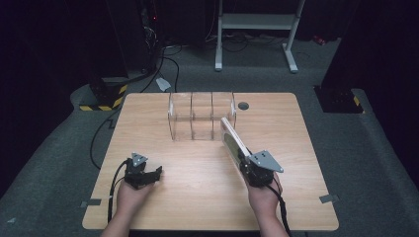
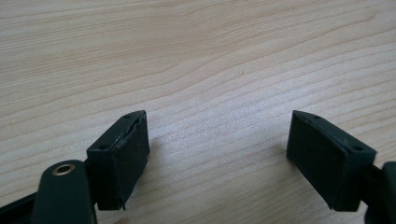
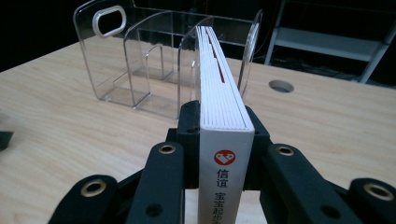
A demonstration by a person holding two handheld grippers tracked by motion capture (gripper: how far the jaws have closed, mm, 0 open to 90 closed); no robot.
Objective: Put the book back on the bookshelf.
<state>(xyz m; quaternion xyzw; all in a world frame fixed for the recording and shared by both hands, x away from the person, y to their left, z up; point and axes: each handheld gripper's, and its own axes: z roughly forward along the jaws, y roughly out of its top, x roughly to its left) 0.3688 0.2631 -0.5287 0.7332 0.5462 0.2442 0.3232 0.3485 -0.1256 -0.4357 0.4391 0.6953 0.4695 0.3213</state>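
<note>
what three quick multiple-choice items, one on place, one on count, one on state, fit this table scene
1. Where is the clear acrylic file rack?
A far middle of the wooden table
B near left corner
C on the floor

2. How many compartments does it have?
A one
B three
C six

3. What are the right tongs doing?
A hanging open
B gripping a cable
C clamping a white-spined book

Answers: 1 A, the high view shows it at the far middle; 2 B, dividers make three bays; 3 C, the pads press both covers.
</note>
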